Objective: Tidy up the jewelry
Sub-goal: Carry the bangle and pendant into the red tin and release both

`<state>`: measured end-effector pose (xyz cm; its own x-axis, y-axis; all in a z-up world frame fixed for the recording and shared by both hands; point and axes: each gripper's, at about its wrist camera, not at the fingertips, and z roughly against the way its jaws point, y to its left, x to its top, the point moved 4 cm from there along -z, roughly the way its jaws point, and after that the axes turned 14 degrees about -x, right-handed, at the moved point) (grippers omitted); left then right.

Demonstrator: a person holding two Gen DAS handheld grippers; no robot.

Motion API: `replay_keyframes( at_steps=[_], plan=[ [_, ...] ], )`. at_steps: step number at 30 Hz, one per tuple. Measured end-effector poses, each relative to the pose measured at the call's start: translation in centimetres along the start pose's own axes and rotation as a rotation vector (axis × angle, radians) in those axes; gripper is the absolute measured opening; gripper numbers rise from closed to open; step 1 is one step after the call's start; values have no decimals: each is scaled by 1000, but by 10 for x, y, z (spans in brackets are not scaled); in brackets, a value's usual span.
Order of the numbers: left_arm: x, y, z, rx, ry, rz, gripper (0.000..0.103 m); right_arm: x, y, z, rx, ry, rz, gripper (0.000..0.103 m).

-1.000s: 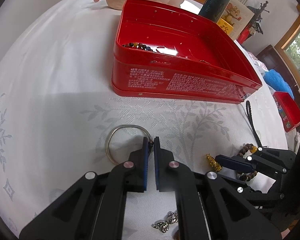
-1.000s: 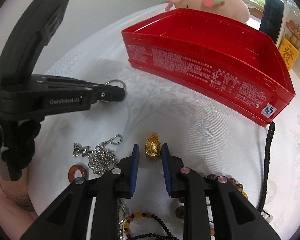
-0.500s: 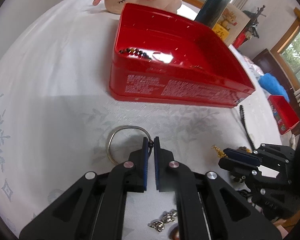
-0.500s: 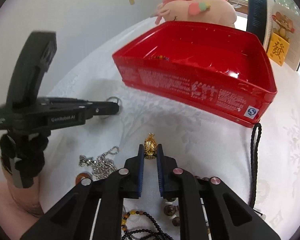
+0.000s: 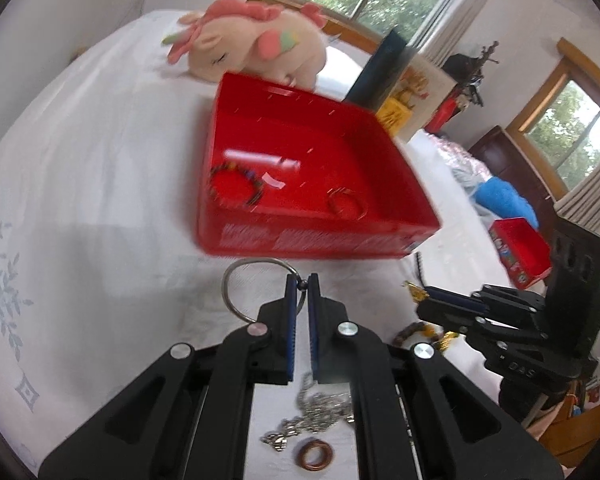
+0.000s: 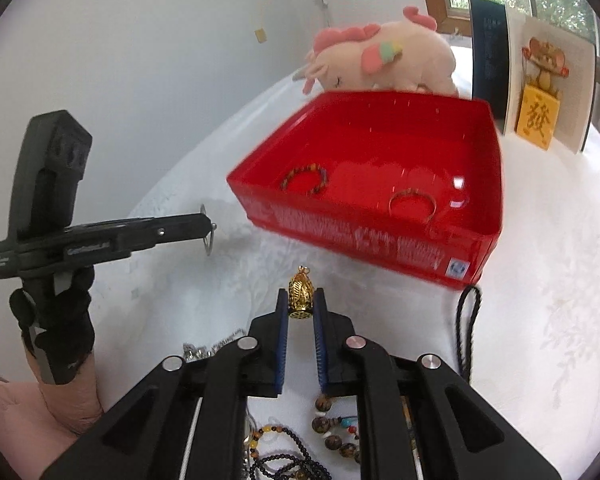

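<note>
**Both grippers clamped on jewelry in front of the red tin**

Left wrist view: your left gripper (image 5: pixel 302 280) is pinched tight on a thin silver wire bangle (image 5: pixel 240 280), whose loop sticks out to the left of the fingertips. Beyond it sits the open red rectangular metal tin (image 5: pixel 312 236) on the white embroidered tablecloth (image 5: pixel 80 200); inside lie a multicoloured bead bracelet (image 5: pixel 236 184) and a thin reddish ring-shaped bangle (image 5: pixel 346 204). Below your fingers lie a silver chain (image 5: pixel 316 412) and a small copper-brown ring (image 5: pixel 314 454).

Right wrist view: your right gripper (image 6: pixel 300 304) is clamped on a small gold filigree pendant (image 6: pixel 300 294), standing upright between the blue pads. A black cord (image 6: pixel 466 320) lies to the right, and dark beaded strands (image 6: pixel 332 436) lie beneath the gripper. A pink plush toy (image 6: pixel 380 60) rests behind the tin.
</note>
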<state>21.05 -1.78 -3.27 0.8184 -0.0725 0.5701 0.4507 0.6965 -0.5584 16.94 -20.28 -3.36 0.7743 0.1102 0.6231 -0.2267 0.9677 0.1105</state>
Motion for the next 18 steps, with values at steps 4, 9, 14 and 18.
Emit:
replay_keyframes(
  at_steps=[4,9,14,18],
  plan=[
    [15,-21,9,-15,-27,-44,4,19,-9,15,-14,-36,-13,12],
    [45,-41,11,-12,-52,-93,4,54,-19,15,-70,-67,-32,12],
    [77,-37,-15,14,-21,-86,4,81,-32,-14,-149,-33,-52,12],
    [95,-19,-50,36,32,-45,4,91,-41,-50,-159,34,-71,12]
  ],
)
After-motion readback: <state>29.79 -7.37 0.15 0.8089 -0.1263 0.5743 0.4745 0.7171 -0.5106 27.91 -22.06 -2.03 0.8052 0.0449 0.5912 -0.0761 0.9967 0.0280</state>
